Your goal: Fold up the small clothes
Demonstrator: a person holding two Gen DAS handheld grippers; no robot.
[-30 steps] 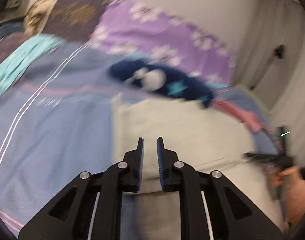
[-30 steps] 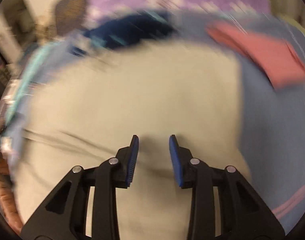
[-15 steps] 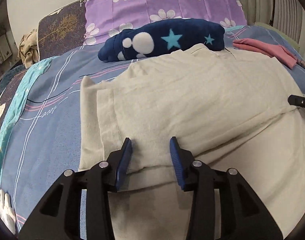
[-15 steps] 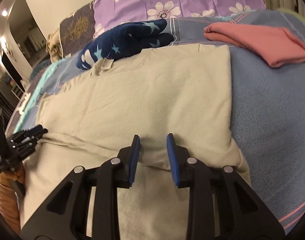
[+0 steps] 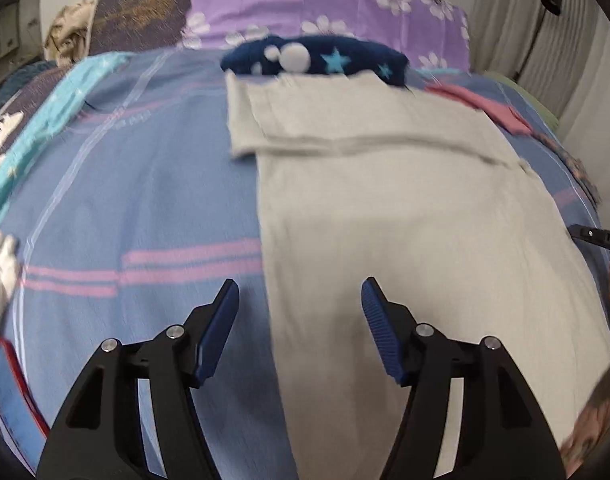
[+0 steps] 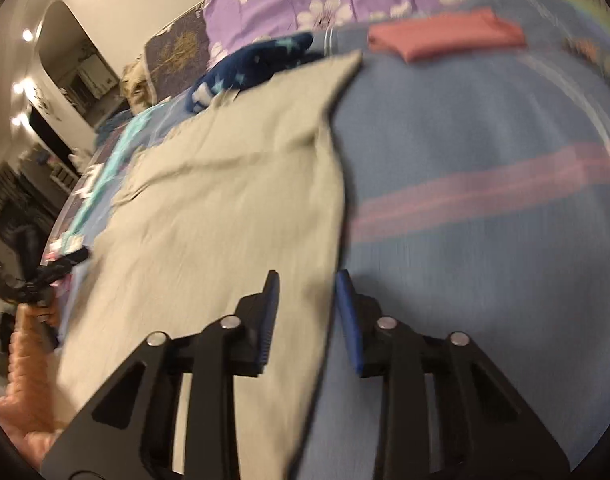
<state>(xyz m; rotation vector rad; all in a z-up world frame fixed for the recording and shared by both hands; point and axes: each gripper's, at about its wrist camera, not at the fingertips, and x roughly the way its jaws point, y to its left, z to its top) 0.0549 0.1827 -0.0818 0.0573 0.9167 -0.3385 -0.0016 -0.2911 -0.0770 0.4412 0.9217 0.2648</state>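
**Beige garment flat on striped bed**

Left gripper [image 5: 301, 296]: jaws opening, nothing clamped, beige garment [image 5: 405, 216] edge below and between them. Right gripper [image 6: 307, 292]: jaws narrowly apart over the garment's opposite edge, pads not visibly pressing. Beyond both, blue striped bedsheet [image 5: 145, 184], navy star cloth [image 5: 317, 58], pink folded cloth [image 6: 445, 36].

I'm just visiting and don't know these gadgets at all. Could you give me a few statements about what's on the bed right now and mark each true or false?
1. A beige garment lies spread on the blue striped bedspread. True.
2. The left gripper is clamped on the garment. False: its jaws are opening, and nothing is pinched between them.
3. A folded pink cloth lies beyond the garment. True.
4. The dark blue starry fabric sits near the grippers. False: it lies at the garment's far end, by the purple flowered pillow.
5. The right gripper straddles the garment's edge. True.
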